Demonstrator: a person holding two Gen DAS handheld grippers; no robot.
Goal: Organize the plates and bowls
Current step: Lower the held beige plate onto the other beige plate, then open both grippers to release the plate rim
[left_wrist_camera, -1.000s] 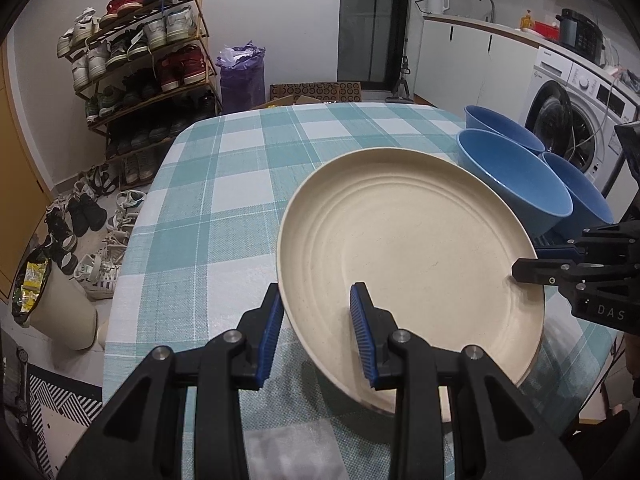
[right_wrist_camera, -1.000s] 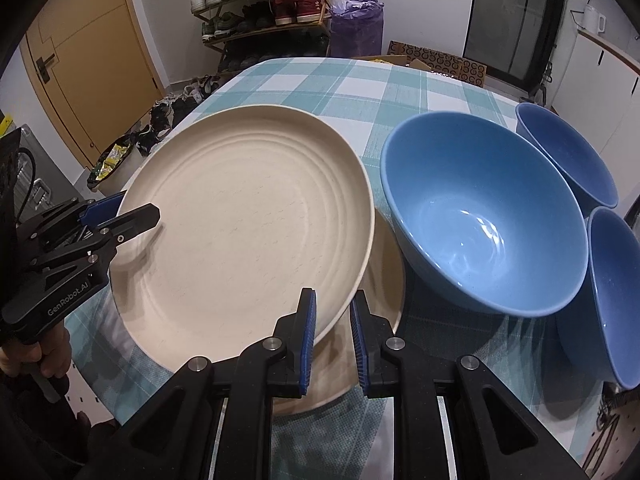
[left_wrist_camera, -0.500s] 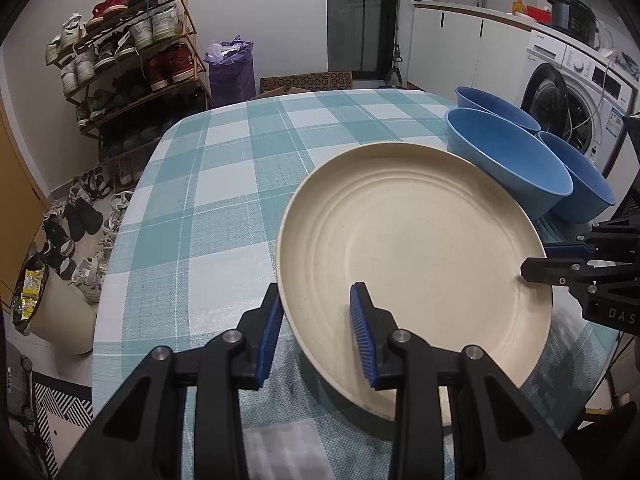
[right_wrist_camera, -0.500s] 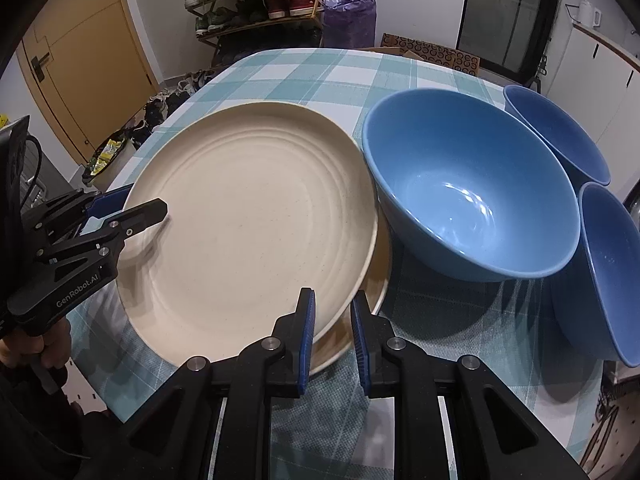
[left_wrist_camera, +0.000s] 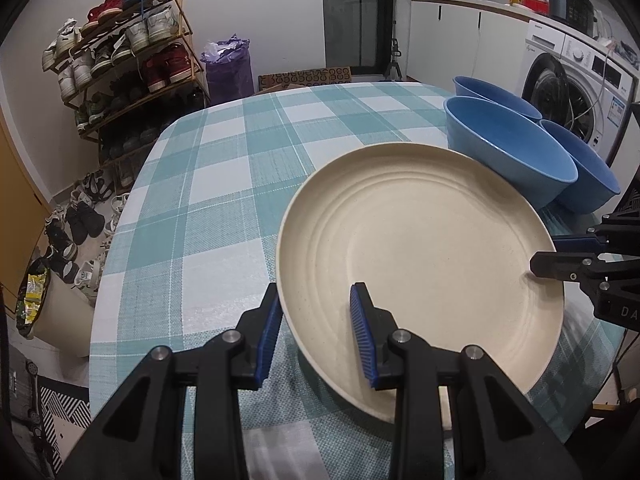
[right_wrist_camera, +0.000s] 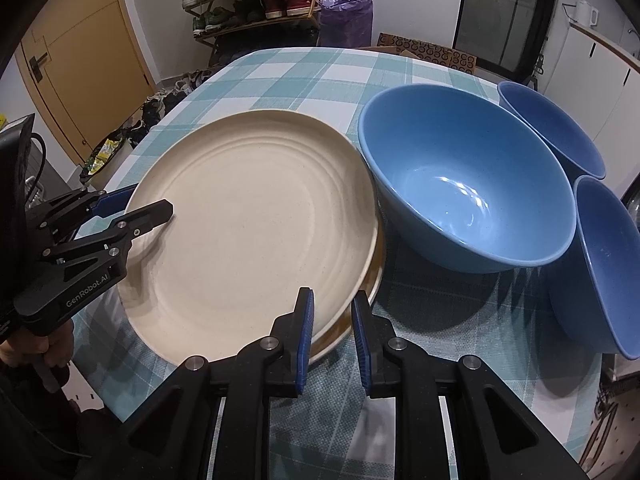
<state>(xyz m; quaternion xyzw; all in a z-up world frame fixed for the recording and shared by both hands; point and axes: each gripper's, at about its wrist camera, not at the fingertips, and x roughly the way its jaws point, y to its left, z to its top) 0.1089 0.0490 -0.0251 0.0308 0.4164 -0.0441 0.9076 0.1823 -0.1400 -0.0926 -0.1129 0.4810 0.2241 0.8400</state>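
A cream plate (left_wrist_camera: 424, 256) lies almost flat on a second cream plate (right_wrist_camera: 372, 288) whose rim shows beneath it in the right wrist view. My left gripper (left_wrist_camera: 316, 330) straddles the top plate's (right_wrist_camera: 252, 232) near rim, jaws wide apart, one finger over and one under. My right gripper (right_wrist_camera: 332, 338) straddles the opposite rim with a narrower gap, not pressing. Three blue bowls stand beside the plates: a large one (right_wrist_camera: 468, 184), a far one (right_wrist_camera: 556, 132) and a near one (right_wrist_camera: 604, 264).
The table wears a teal-and-white checked cloth (left_wrist_camera: 224, 184). A shoe rack (left_wrist_camera: 124, 64) and a purple bag (left_wrist_camera: 228, 68) stand behind it. A washing machine (left_wrist_camera: 576, 84) is at the right. The table edge runs close under both grippers.
The top plate has come down and levelled onto the lower plate. Both grippers lowered with it. The bowls have not moved.
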